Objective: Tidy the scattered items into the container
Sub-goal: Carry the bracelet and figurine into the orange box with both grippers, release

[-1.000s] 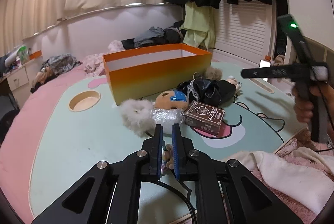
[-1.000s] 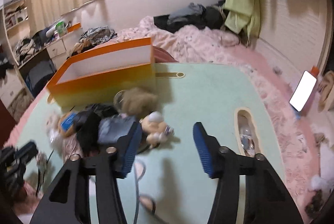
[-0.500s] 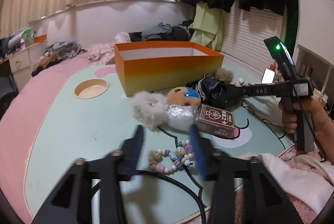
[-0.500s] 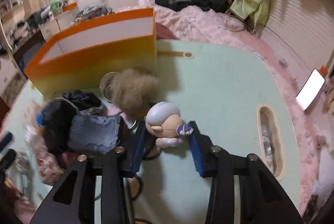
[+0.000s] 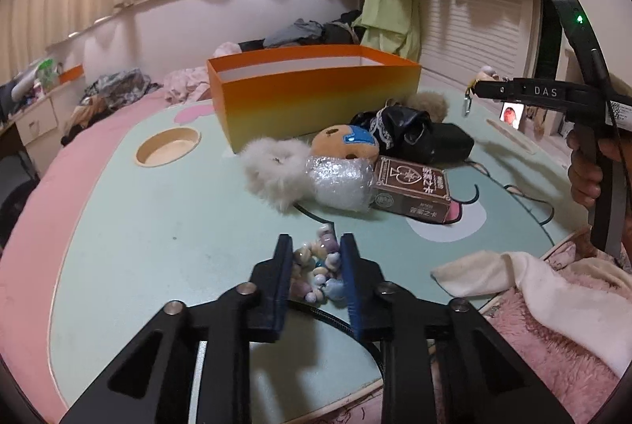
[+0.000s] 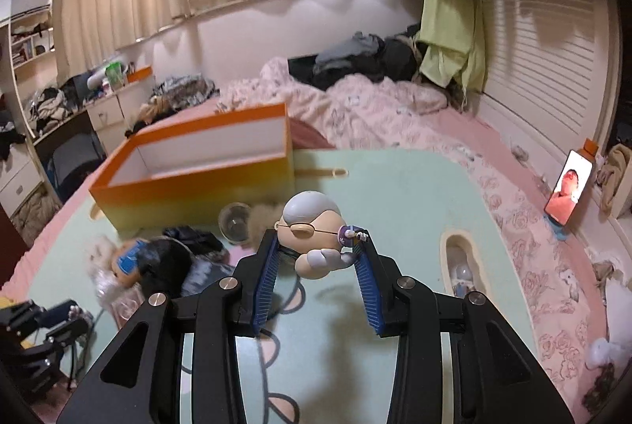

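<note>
Pinching a pastel bead bracelet (image 5: 316, 266) on the table, the left gripper (image 5: 316, 246) is clamped; the right gripper (image 6: 320, 250) grips a grey-haired figurine (image 6: 312, 230), the orange rectangular cardboard box (image 6: 189, 163) ahead-left.

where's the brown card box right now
In the left wrist view the brown card box lies flat on the mint table, right of centre, against the bubble-wrapped bundle and in front of the black pouch.

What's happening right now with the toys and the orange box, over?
Left gripper shut on bead bracelet. Right gripper shut on bald figurine, lifted off table. Orange box open, looks empty. Nothing blocking it.
</note>
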Demonstrator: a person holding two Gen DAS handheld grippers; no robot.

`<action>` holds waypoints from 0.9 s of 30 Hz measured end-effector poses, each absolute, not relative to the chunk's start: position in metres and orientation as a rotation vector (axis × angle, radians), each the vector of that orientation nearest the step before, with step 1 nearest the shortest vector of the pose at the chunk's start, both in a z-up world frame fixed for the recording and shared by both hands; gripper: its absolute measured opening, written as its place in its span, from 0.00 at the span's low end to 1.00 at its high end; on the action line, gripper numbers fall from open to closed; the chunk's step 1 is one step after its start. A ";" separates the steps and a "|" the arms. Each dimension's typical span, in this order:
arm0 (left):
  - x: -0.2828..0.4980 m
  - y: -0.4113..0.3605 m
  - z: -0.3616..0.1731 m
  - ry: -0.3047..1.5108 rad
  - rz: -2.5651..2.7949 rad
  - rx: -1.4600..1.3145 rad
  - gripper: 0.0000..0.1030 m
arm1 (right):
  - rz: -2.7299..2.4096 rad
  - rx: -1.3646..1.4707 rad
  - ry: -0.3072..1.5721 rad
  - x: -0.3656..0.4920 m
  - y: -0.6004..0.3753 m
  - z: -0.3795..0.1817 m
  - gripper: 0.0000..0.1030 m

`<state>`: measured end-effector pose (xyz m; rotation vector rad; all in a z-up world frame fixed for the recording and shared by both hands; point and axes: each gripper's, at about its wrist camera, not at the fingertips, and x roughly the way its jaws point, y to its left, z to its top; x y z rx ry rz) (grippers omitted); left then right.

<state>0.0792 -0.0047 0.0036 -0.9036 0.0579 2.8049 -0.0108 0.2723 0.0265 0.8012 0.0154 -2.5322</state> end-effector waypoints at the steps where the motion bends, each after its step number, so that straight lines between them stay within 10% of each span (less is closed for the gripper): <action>1: 0.078 -0.007 0.004 0.040 2.794 -0.904 0.12 | -2.525 0.788 0.009 -0.011 0.270 0.030 0.38; 25: -0.070 -0.039 0.081 -0.334 2.785 -0.730 0.12 | -2.377 0.833 0.070 -0.086 0.149 0.047 0.39; 27: -0.075 -0.040 0.074 -0.337 2.809 -0.743 0.24 | -2.304 0.899 0.012 -0.089 0.151 0.040 0.39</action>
